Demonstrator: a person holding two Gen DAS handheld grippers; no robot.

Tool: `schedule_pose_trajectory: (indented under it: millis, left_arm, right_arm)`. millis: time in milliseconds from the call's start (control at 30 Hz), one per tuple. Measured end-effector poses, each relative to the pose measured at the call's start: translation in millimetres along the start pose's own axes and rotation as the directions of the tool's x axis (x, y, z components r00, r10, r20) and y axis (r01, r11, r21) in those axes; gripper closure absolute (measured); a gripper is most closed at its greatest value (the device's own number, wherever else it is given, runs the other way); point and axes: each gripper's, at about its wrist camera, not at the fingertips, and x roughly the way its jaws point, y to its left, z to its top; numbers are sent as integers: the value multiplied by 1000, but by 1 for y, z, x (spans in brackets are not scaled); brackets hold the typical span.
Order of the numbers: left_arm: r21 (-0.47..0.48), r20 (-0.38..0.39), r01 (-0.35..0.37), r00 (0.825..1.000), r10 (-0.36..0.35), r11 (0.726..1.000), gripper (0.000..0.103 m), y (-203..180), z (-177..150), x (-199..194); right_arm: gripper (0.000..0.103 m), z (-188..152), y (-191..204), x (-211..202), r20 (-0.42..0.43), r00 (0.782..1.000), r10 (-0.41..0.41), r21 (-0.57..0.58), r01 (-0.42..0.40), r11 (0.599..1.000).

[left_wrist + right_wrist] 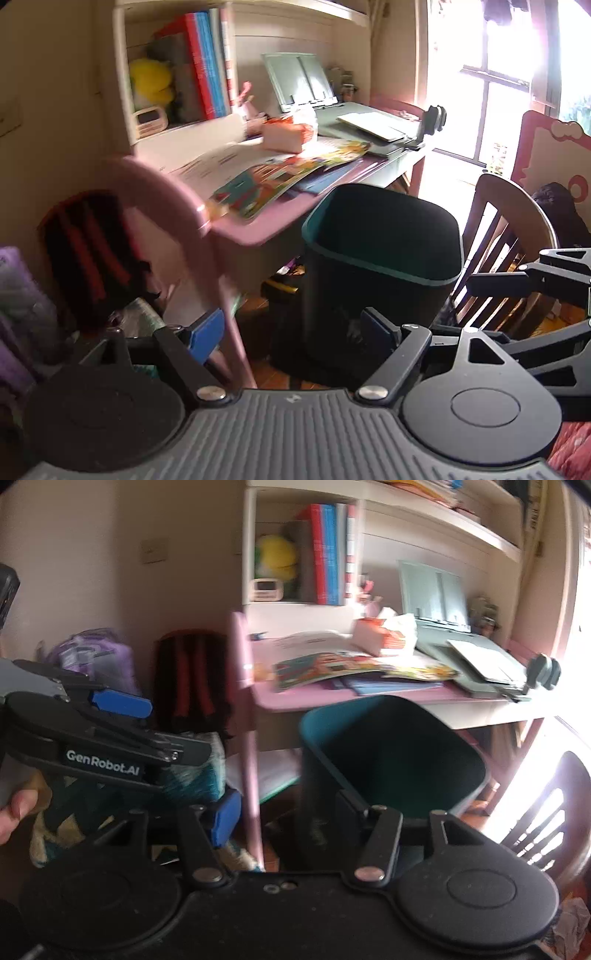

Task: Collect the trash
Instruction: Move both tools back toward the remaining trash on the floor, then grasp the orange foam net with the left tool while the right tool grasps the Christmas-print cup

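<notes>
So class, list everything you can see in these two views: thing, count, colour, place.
Bin: one, dark teal, on the floor in front of the desk.
Desk: one, pink top.
Picture books: several, colourful, spread on the desk.
Tissue pack: one, orange and white, on the desk.
Upright books: several, red and blue, on the shelf.
Soft toy: one, yellow, on the shelf.
Backpack: one, black and red, left of the desk.
Chair: one, wooden, right of the bin.
Left tongs: open, empty.
Right tongs: open, empty.
</notes>
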Motion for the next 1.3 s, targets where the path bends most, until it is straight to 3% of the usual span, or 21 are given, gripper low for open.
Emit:
schedule_pose_trajectory:
  millis: [367, 567, 833, 1033, 1167, 1300]
  left_arm:
    - [-86, -64, -76, 995, 70, 993, 21, 77, -90, -39]
    - [-142, -109, -108, 990, 92, 984, 7, 126, -149, -42]
    - [-218, -163, -174, 977, 140, 960, 2, 202, -234, -20]
    - [-225, -249, -230, 953, 172, 947, 2, 258, -298, 18]
    - [-265, -317, -258, 933, 169, 929, 2, 299, -344, 45]
    - [-258, -397, -306, 898, 188, 917, 2, 330, -387, 76]
  right_arm:
    - [46, -25, 95, 23, -46, 986, 162, -102, -166, 981]
    - [45, -47, 146, 65, -132, 961, 243, -133, -260, 956]
    - [45, -90, 216, 148, -257, 905, 338, -93, -371, 924]
    - [43, -132, 266, 214, -321, 884, 341, -62, -379, 923]
    - [42, -166, 288, 265, -398, 847, 353, -3, -386, 922]
    - [42, -204, 306, 311, -486, 805, 340, 32, -373, 927]
